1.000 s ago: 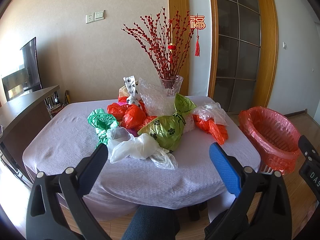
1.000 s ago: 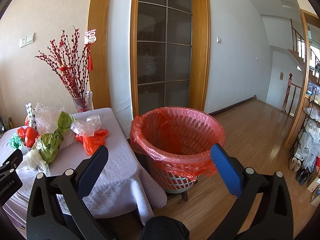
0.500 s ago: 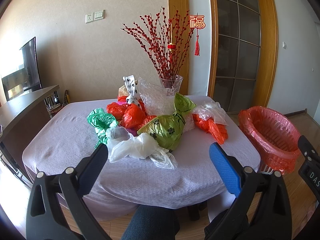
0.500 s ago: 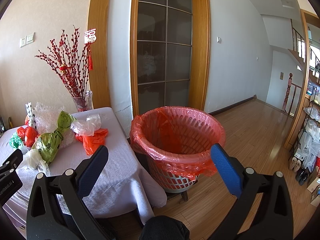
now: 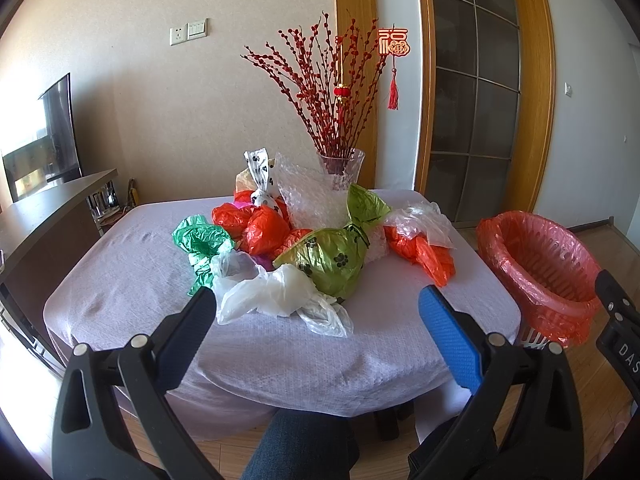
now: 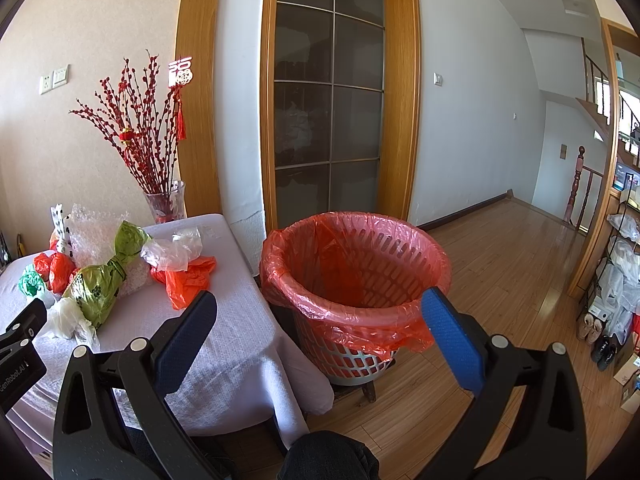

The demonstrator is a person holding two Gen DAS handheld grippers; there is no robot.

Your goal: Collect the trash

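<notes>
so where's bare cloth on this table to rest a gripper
Bare cloth runs along the table's near edge, in front of the white bag, and down the left side beside the green bag. A smaller patch lies by the orange bag, nearest the bin. The middle and back, around the vase, are crowded.

- Left gripper [image 5: 316, 320]: fingers spread wide, nothing between them; one pad black, the other blue; held level, pointing forward.
- Right gripper [image 6: 318, 318]: fingers spread wide, empty; same black and blue pads.
- Person's knee [image 5: 296, 444]: dark trousers, below both grippers.
</notes>
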